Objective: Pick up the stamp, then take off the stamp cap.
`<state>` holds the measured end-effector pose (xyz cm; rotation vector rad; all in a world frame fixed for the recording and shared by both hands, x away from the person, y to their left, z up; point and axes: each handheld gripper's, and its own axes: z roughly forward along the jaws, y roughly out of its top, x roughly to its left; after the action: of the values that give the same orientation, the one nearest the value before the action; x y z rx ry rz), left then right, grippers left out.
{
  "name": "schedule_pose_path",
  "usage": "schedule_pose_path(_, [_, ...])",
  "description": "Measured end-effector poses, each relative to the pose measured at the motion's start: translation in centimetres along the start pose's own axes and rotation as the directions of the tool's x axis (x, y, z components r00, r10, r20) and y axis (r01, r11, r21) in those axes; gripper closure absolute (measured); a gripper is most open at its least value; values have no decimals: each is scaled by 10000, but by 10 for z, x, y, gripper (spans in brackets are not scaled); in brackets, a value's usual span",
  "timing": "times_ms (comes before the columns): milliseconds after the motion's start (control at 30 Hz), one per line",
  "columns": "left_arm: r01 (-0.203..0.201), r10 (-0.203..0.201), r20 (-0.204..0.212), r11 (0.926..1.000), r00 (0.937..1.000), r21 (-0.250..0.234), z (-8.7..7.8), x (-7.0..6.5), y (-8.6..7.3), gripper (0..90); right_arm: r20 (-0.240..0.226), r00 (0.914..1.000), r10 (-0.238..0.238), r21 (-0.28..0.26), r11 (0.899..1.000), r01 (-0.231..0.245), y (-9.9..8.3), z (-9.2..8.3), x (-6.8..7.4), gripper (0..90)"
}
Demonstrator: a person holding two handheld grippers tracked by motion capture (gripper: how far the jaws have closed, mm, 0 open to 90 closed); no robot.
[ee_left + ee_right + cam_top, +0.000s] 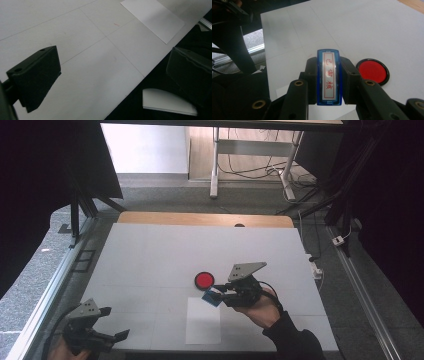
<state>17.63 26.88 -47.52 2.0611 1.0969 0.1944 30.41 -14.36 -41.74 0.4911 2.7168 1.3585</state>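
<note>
White table (150, 255) on grey carpet (165, 200), desk legs behind. Paper sheet (203, 320) near front edge. Right gripper (216, 295) pinches blue stamp (329, 77) just beside red ink pad (204, 280). Left gripper (120, 330) spread, empty, front-left corner.

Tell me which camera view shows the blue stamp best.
The right gripper view: the blue stamp sits close up between the right gripper jaws, its red-lettered label readable. The high view shows it small and dark; the left gripper view adds nothing.

Red ink pad (204, 280) only obstacle mid-table, just beside paper sheet (202, 320); rest of tabletop (150, 255) open.
</note>
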Motion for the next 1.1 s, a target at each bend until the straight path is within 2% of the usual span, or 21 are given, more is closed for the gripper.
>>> schedule_pose_path(300, [112, -109, 292, 9999, 9995, -95, -1, 2, 0, 0, -278, 9994, -214, 35, 9998, 216, 6, 7, 5, 708])
schedule_pose_path(467, [-123, 138, 415, 9992, 9990, -380, -1, 2, 1, 0, -279, 9993, -250, 46, 9997, 252, 5, 7, 4, 708])
schedule_pose_path(600, [0, 45, 761, 9983, 9971, -579, 0, 0, 5, 0, -265, 9995, -168, -28, 9999, 168, 6, 7, 5, 708])
schedule_pose_path(700, [-187, 236, 741, 9976, 9970, -665, 2, -4, 9, 0, -300, 9995, -141, -65, 9999, 139, 6, 8, 5, 708])
schedule_pose_path(867, [-617, 657, 752, 9966, 9950, -546, 10, -9, 17, 0, -379, 9992, -153, -130, 9998, 149, 7, 7, 6, 708])
schedule_pose_path(1100, [-1229, 1273, 1163, 9914, 9850, -448, 23, -16, 29, 0, -483, 9983, -330, 41, 9994, 332, 9, 6, 8, 709])
